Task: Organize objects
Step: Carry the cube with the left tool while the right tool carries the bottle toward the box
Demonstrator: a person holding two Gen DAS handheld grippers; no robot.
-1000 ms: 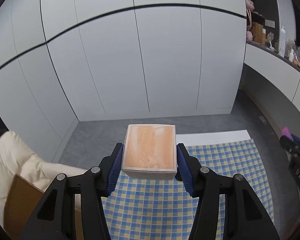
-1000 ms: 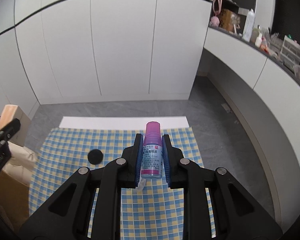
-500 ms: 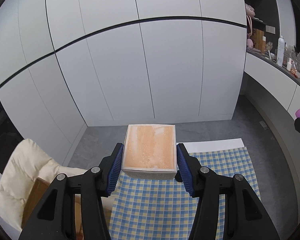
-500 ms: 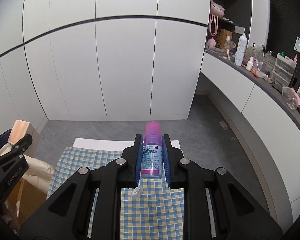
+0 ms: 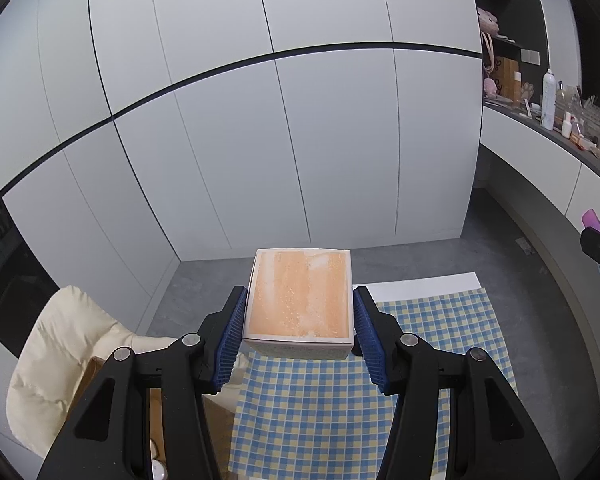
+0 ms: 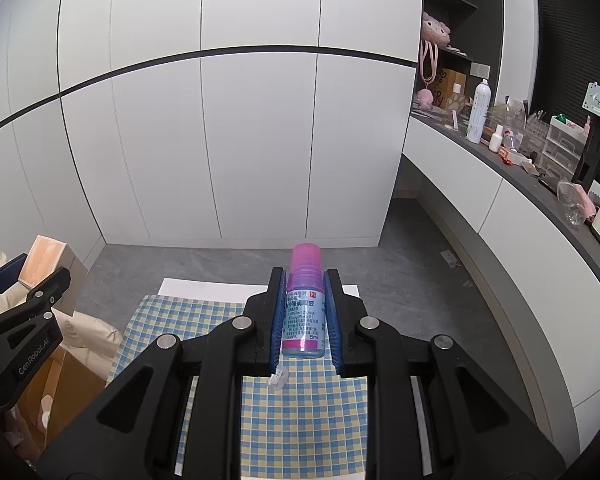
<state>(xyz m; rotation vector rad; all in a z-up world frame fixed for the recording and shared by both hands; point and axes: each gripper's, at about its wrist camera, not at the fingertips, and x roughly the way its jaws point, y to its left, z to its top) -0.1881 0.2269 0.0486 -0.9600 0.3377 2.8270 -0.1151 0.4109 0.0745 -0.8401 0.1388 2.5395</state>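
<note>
Held clear above the checked cloth (image 5: pixel 340 408) for sorting, the left gripper (image 5: pixel 299 330) clamps its fingers on the orange-topped box (image 5: pixel 299 296) while the right gripper (image 6: pixel 303 320) pinches the pink-capped bottle (image 6: pixel 303 308).

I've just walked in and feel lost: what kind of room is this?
Probably a home utility or storage room: tall white cabinet doors, a cluttered dark countertop with a spray can, and a checked cloth spread low.
</note>
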